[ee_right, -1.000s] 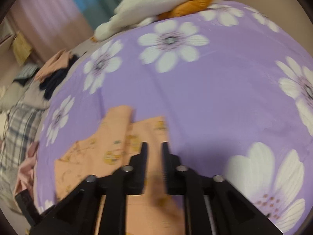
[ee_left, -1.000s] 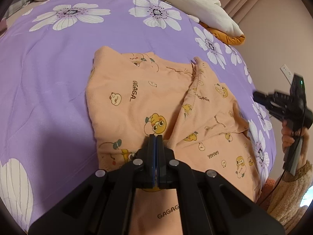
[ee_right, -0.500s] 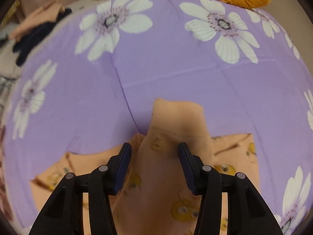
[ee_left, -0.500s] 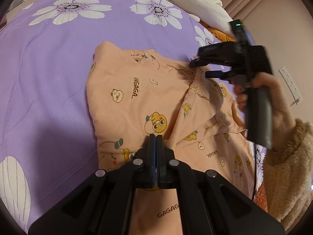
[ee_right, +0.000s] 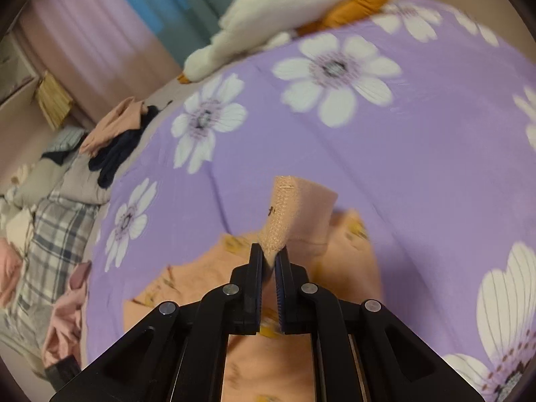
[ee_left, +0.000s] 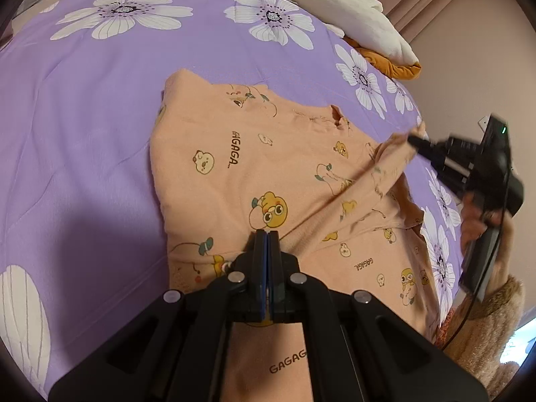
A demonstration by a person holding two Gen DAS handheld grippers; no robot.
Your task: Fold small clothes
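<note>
A small peach shirt printed with cartoon ducks lies on the purple flowered bedspread. My left gripper is shut and presses down on the shirt's middle, near the front. My right gripper is shut on the cuff of the shirt's right sleeve and holds it lifted out to the right. In the right wrist view the cuff sticks up from between the shut jaws of that gripper, with the shirt body below.
A white and orange plush toy lies at the bed's far edge; it also shows in the right wrist view. A pile of other clothes and a plaid blanket lie off the bed's left side.
My right gripper closed on the sleeve cuff and pulled it up and out to the right, unfolding the sleeve from the shirt body. My left gripper stayed pressed on the shirt.
</note>
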